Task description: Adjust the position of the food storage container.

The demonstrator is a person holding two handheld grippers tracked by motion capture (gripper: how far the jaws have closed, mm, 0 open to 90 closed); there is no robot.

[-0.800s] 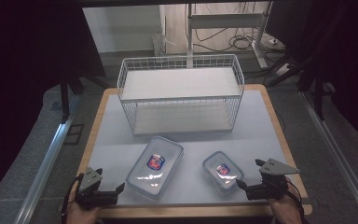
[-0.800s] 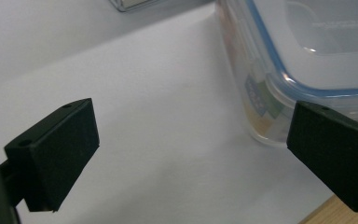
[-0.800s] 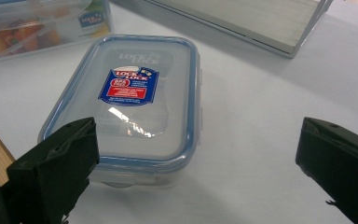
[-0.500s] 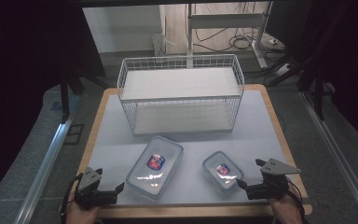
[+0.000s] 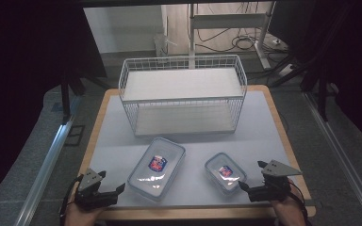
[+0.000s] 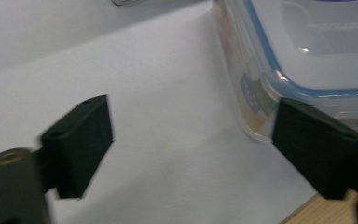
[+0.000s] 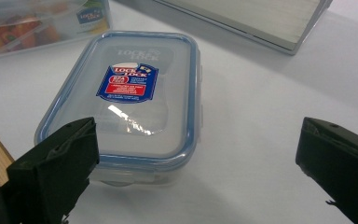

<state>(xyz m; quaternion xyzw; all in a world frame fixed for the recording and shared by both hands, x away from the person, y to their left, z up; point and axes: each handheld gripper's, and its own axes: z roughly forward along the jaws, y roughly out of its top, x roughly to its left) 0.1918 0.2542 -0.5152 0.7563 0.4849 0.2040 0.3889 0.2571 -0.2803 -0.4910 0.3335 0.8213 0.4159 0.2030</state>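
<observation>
A large clear lidded box (image 5: 156, 167) with a red and blue label lies on the white mat, and a smaller one (image 5: 225, 173) lies to its right. My left gripper (image 5: 112, 182) rests open at the front left, just left of the large box. In the left gripper view, the large box's corner (image 6: 307, 46) sits beside the right jaw, and my left gripper (image 6: 196, 135) holds nothing. My right gripper (image 5: 250, 175) stands open at the front right of the small box. In the right gripper view, the small box (image 7: 130, 98) lies ahead of my right gripper (image 7: 196, 154), toward its left jaw.
A white wire basket (image 5: 184, 94) stands at the back middle of the table, with a flat shelf inside. The wooden table edge (image 5: 193, 214) runs along the front. Dark floor, metal rails and cables surround the table.
</observation>
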